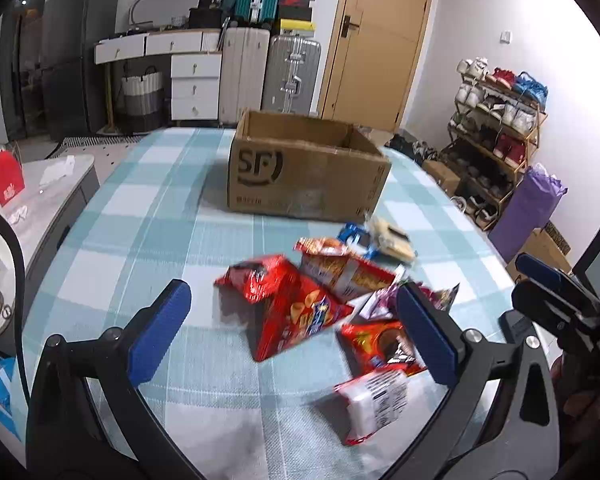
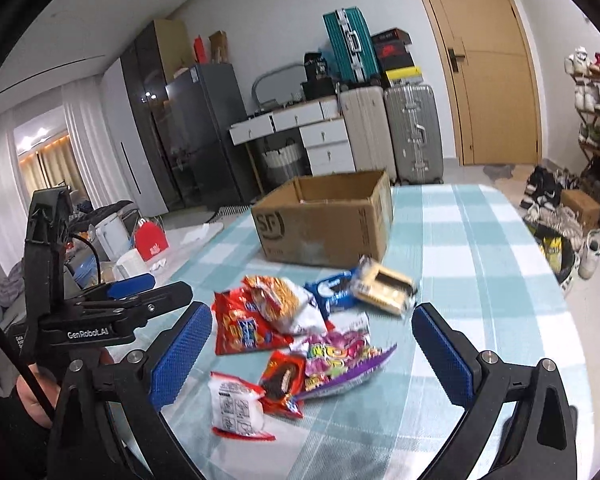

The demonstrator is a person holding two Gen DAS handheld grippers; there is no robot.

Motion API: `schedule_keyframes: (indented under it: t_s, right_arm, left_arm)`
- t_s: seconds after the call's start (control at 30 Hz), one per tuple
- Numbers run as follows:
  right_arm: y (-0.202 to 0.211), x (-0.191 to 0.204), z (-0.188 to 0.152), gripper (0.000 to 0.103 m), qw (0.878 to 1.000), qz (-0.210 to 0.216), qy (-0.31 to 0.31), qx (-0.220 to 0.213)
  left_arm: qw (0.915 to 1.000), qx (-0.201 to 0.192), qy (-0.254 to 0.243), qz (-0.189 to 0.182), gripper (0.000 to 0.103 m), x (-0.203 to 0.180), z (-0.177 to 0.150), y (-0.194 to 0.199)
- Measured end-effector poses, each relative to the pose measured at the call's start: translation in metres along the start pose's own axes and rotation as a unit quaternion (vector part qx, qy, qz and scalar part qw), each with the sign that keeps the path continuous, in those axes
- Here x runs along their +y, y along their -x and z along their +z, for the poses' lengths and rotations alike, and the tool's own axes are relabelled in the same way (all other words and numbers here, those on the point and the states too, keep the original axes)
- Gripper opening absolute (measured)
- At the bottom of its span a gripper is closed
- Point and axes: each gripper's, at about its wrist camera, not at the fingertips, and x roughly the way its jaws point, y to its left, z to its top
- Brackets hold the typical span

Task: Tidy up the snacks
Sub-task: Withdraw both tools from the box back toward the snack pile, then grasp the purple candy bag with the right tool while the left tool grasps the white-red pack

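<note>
Several snack packets lie in a loose pile on the checked tablecloth [image 1: 140, 216]: a red chip bag [image 1: 292, 304] [image 2: 240, 324], an orange-white packet [image 1: 344, 268] [image 2: 284, 300], a blue cookie pack [image 2: 332, 292], a cracker pack [image 1: 392, 240] [image 2: 384, 286], a purple candy bag [image 2: 340, 356], a red chocolate-pie packet [image 1: 380, 346] [image 2: 282, 380] and a white packet [image 1: 374, 404] [image 2: 236, 404]. An open cardboard box [image 1: 304, 172] [image 2: 324, 220] stands behind them. My left gripper [image 1: 292, 332] is open above the pile. My right gripper [image 2: 312, 352] is open above it too, and shows at the right edge of the left wrist view [image 1: 556, 296].
A grey side table [image 1: 48, 196] with a red bag [image 1: 6, 180] stands left of the table. A shoe rack [image 1: 496, 136] and purple bag [image 1: 532, 208] stand to the right. Suitcases [image 1: 272, 64], drawers and a door line the far wall.
</note>
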Motion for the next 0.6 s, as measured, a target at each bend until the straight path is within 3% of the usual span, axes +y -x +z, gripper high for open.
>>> schedule_keyframes:
  t_s: [0.6]
  right_arm:
    - [-0.047, -0.023, -0.027, 0.102, 0.997, -0.002, -0.039, 0.073]
  left_arm:
    - [0.9991, 0.04, 0.012, 0.0, 0.102, 0.011, -0.022, -0.048]
